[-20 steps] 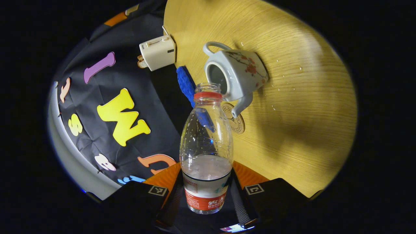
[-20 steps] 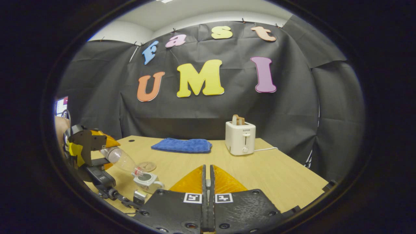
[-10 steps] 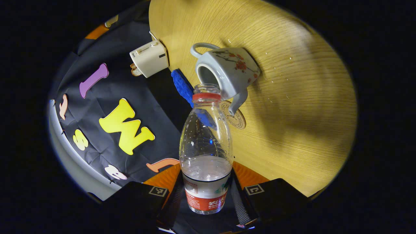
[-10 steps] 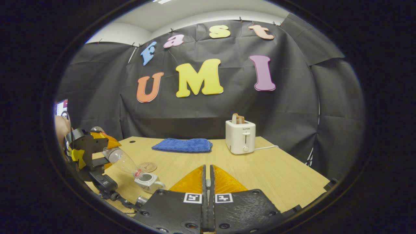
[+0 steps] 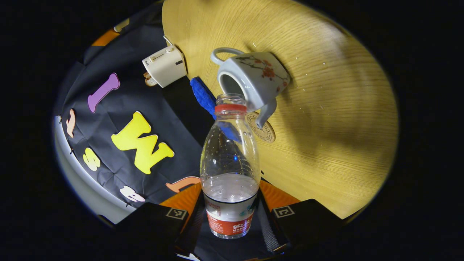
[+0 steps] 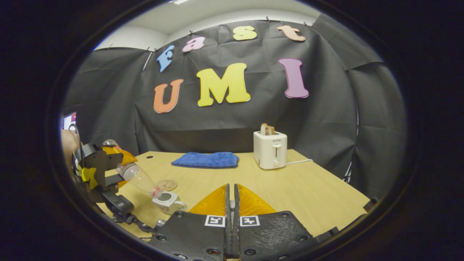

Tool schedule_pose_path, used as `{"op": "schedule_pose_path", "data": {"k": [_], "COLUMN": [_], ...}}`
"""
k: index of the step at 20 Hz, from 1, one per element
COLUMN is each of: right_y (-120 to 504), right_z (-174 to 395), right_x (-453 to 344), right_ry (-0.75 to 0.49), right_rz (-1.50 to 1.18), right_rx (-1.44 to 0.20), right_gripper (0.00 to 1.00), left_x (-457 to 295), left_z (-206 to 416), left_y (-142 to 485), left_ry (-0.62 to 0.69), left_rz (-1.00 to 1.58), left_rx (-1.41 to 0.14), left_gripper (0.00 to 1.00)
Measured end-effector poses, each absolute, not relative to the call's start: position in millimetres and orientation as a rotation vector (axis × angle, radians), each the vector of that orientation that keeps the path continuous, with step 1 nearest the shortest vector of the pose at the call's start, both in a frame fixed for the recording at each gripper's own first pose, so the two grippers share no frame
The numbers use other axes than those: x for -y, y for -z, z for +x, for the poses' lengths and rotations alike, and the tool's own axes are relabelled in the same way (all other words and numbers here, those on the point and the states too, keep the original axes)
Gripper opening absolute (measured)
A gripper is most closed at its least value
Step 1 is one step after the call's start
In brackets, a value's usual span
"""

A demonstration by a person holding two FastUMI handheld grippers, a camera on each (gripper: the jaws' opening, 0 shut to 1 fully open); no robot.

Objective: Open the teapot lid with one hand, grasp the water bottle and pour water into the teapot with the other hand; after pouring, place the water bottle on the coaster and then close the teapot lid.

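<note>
In the left gripper view the water bottle (image 5: 230, 170) is covering part of the blue cloth (image 5: 203, 95) at 12 o'clock and the near edge of the coaster (image 5: 261, 127), whose printed pattern is staying too small to read. The teapot (image 5: 253, 79) spout is overlapping the coaster too. In the right gripper view the hand (image 6: 69, 142) at 9 o'clock is being cut off by the picture's edge (little besides a sliver showing), and the teapot's inside is too small to judge.
</note>
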State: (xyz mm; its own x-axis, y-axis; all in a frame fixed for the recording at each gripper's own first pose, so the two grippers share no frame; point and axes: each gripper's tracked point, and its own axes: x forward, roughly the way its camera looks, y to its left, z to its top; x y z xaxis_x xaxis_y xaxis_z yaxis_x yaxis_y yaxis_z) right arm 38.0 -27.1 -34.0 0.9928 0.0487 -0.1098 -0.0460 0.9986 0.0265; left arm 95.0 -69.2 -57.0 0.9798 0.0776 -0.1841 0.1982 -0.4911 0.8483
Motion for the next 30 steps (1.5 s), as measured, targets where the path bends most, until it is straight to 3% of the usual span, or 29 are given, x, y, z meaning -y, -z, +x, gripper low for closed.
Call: {"op": "schedule_pose_path", "data": {"k": [8,17,21,30], "right_y": [31,43,45,61], "right_z": [39,46,49,58], "right_x": [36,35,31,28], "right_ry": [-0.035,-0.019,-0.019,-0.023], "right_rz": [0.05,0.026,0.007,-0.005], "right_rx": [-0.112,-0.135,-0.129,-0.151], "right_gripper": [0.0,0.0,0.0,0.0], "left_x": [59,45,51,99], "left_z": [103,137,149,181], "left_y": [67,89,91,70], "left_ry": [0.201,0.233,0.207,0.285], "left_rz": [1.709,0.918,0.7,0.076], "left_rx": [-0.152,-0.214,-0.166,-0.054], "left_gripper": [0.71,0.72,0.71,0.72]}}
